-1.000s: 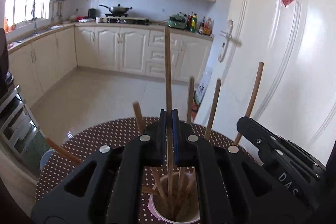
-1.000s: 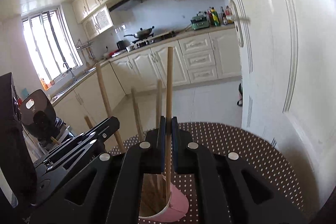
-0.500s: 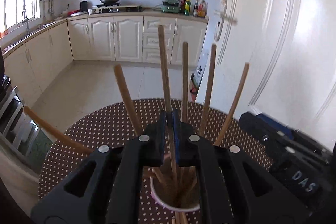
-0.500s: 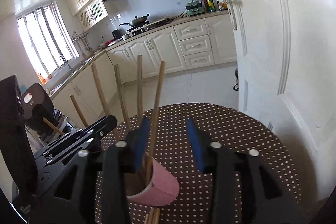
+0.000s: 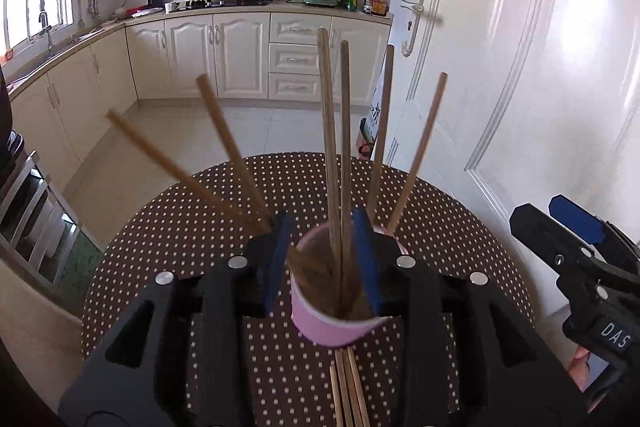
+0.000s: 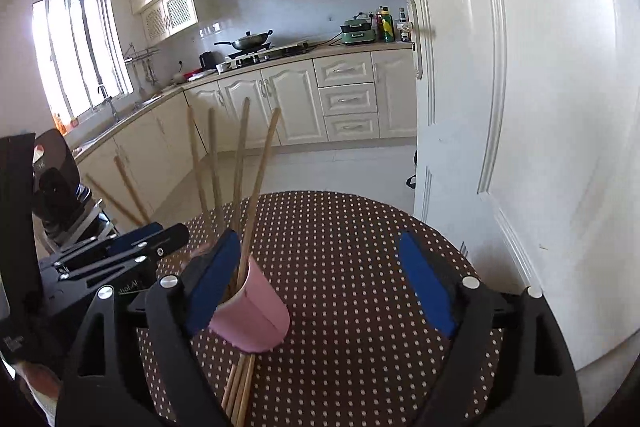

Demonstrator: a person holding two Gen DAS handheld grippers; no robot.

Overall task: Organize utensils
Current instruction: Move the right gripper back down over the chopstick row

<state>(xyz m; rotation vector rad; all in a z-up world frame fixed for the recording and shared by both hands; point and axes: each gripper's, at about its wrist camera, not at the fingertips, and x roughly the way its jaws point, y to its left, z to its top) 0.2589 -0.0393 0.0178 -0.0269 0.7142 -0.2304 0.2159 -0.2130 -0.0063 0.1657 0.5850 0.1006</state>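
A pink cup (image 5: 332, 319) stands on the round brown polka-dot table (image 5: 192, 227) with several wooden chopsticks (image 5: 331, 147) leaning in it. My left gripper (image 5: 322, 259) sits just above the cup's rim. Its jaws are opening, and two chopsticks stand free between the blue pads. My right gripper (image 6: 320, 283) is also opening, wide. The cup (image 6: 256, 315) sits by its left finger, untouched, with nothing pressed between the pads. A few more chopsticks (image 6: 240, 387) lie flat on the table in front of the cup. Each gripper shows in the other's view, the right (image 5: 560, 223) and the left (image 6: 166, 233).
A white door (image 6: 520, 107) stands close on the right of the table (image 6: 360, 227). The table's far edge drops to a tiled kitchen floor with cream cabinets beyond. A black appliance (image 6: 52, 179) and a metal rack sit off the left edge.
Both grippers were shut on a chopstick each held upright over the cup. Both jaws have parted, and those chopsticks now stand loose in the cup. The views tilted down and drew back slightly.
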